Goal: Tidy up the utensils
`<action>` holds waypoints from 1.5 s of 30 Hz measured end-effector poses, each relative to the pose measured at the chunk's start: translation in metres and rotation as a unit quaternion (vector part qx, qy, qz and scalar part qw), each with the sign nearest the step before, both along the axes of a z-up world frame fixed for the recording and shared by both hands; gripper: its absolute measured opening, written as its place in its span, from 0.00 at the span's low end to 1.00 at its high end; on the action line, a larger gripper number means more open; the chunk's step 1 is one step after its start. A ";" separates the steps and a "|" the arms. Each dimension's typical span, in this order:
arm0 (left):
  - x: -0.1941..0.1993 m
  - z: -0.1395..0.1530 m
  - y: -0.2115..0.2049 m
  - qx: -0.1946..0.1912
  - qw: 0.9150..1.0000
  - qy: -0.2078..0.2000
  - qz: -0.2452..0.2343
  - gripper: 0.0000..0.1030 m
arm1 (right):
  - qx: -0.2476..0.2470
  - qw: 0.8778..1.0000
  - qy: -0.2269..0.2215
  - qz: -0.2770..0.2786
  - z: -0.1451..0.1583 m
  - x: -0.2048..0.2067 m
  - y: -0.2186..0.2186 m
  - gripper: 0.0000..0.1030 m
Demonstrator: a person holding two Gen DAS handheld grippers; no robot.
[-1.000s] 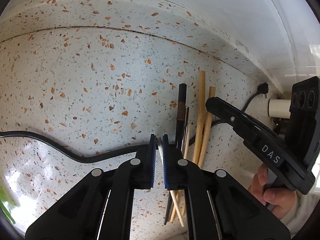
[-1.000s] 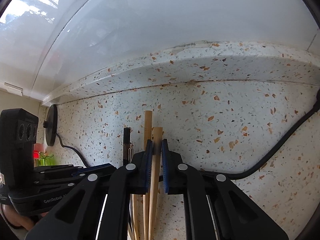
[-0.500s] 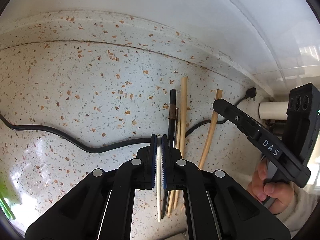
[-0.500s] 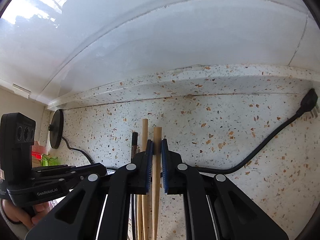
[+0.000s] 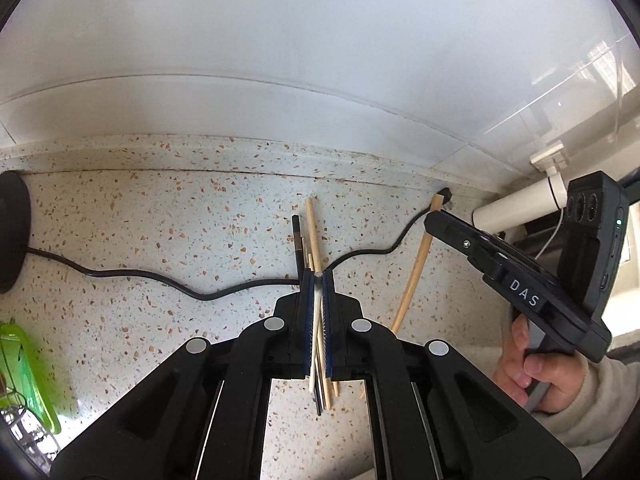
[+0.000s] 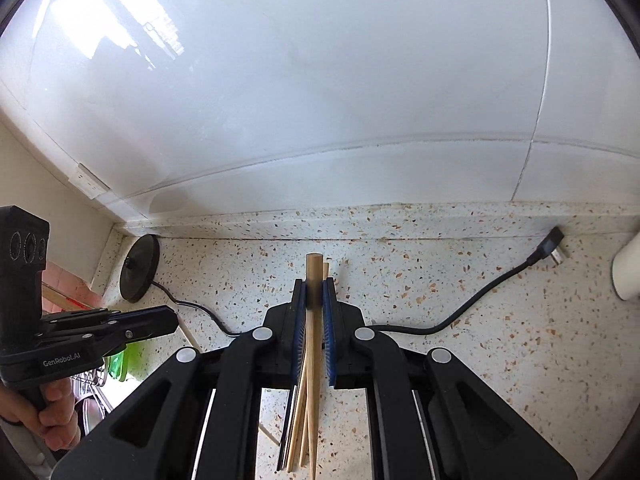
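White letters "DAS" run along the side of the right tool point(image 5: 434, 216), and "GenRobot.AI" is printed on the body of the left tool point(image 6: 170, 322). The left tool, clamped on a slim white chopstick point(image 5: 316, 320), has lifted since half a second ago, so more of the glossy white wall point(image 5: 320, 60) fills its view and the round black base point(image 5: 12, 240) of the cable now shows at the far left. The right tool is closed on a thick round-ended wooden chopstick point(image 6: 314, 336), now carried clear of the bundle and angled above the speckled terrazzo table point(image 5: 160, 240). The remaining utensils, pale bamboo sticks point(image 5: 314, 236) and a dark square-tipped chopstick point(image 5: 297, 240), lie together on the table under the left tool, crossing a thin black power cable point(image 5: 160, 278) that snakes to a plug point(image 6: 552, 246) near the wall. A translucent green plastic rack point(image 5: 24, 364) sits at the table's left edge.
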State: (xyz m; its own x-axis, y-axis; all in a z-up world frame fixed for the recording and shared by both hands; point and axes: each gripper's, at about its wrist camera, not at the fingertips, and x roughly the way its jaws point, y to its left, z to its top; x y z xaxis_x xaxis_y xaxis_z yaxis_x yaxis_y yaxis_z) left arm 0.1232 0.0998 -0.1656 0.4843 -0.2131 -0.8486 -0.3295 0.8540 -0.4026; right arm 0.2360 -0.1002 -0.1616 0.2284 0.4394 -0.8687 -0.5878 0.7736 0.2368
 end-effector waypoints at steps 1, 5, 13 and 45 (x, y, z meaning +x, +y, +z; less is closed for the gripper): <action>0.002 0.006 -0.006 0.005 1.000 -0.005 0.002 0.03 | 0.005 1.000 -0.009 0.002 0.007 -0.004 -0.001 0.05; -0.011 0.030 -0.015 0.026 0.999 -0.026 0.001 0.02 | 0.019 0.999 -0.036 0.006 0.031 -0.019 -0.003 0.05; -0.042 0.068 -0.021 0.063 0.996 -0.064 0.001 0.00 | 0.044 0.995 -0.084 0.029 0.067 -0.047 -0.001 0.05; -0.025 -0.055 0.093 0.020 0.979 0.106 0.176 0.37 | 0.023 0.998 -0.052 -0.008 0.043 -0.004 -0.015 0.05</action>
